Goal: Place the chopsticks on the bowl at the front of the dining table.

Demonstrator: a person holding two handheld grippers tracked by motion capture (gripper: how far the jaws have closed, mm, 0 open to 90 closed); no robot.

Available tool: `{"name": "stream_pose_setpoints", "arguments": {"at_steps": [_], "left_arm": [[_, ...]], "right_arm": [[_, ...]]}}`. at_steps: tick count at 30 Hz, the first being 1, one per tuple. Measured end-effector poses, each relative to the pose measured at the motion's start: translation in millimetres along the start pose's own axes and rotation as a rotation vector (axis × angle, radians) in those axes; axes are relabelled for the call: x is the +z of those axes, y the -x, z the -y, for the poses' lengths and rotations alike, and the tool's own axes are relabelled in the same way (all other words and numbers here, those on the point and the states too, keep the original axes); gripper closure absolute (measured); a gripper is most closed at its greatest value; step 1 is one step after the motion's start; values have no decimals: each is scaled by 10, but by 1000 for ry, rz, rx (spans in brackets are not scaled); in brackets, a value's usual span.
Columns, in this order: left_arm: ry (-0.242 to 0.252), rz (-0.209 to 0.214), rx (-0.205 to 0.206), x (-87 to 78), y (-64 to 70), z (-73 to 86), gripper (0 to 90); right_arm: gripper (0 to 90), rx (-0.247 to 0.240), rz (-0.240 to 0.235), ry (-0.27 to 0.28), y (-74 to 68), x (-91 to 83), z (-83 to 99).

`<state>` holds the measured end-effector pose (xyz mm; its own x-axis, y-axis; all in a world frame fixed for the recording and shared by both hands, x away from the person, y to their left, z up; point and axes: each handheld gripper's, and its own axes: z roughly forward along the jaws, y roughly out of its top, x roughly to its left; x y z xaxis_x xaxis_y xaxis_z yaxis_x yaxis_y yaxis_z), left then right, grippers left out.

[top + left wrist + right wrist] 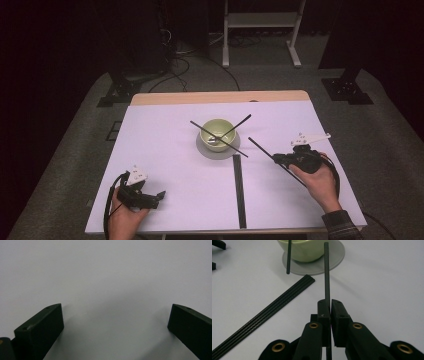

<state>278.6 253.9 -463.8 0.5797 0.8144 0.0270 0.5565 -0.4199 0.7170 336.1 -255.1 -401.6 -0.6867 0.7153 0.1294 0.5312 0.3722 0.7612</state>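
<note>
A white-covered counter [165, 150] is seen from above, with a person's two hands coming in from the near edge, each holding a black gripper. The right gripper [276, 158], near the counter's right side, has its jaws pressed together on a thin black rod [260, 148]; in the right gripper view the rod [326, 272] runs straight out from between the closed jaws toward the middle of the counter. The rod's far end stops just short of a pale green bowl [216, 132] that sits on a round grey saucer [218, 150] at the centre of the counter. Two more thin black sticks [235, 127] lie crossed over the bowl, resting on its rim and reaching out past it on both sides; something small and shiny lies inside the bowl, too small to identify. A flat, ribbed black strip [239, 190] lies on the counter between the bowl and the near edge, just left of the right hand [320, 177]. The left gripper [155, 196] rests at the near left corner, well apart from the bowl, held by the left hand [122, 212]. In the left gripper view its jaws stand wide apart with nothing between them, above bare white surface.
</note>
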Motion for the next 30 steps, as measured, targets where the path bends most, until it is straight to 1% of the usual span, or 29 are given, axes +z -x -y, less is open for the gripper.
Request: {"name": "stream_pose_setpoints", "arguments": {"at_steps": [8,11,17,30], "left_arm": [[-2,-1,5,-1,-4,-1,0],[-2,0,2,-1,-1,0,0],[-2,0,2,-1,-2,0,0],[-2,0,2,-1,-2,0,0]], "right_arm": [[856,-22,-15,-4,-54,71,-142],[856,-25,-22,-14,-71,116,-203],[857,-33,-29,-14,-94,180,-323],[857,-41,-38,3,-127,302,-554]]}}
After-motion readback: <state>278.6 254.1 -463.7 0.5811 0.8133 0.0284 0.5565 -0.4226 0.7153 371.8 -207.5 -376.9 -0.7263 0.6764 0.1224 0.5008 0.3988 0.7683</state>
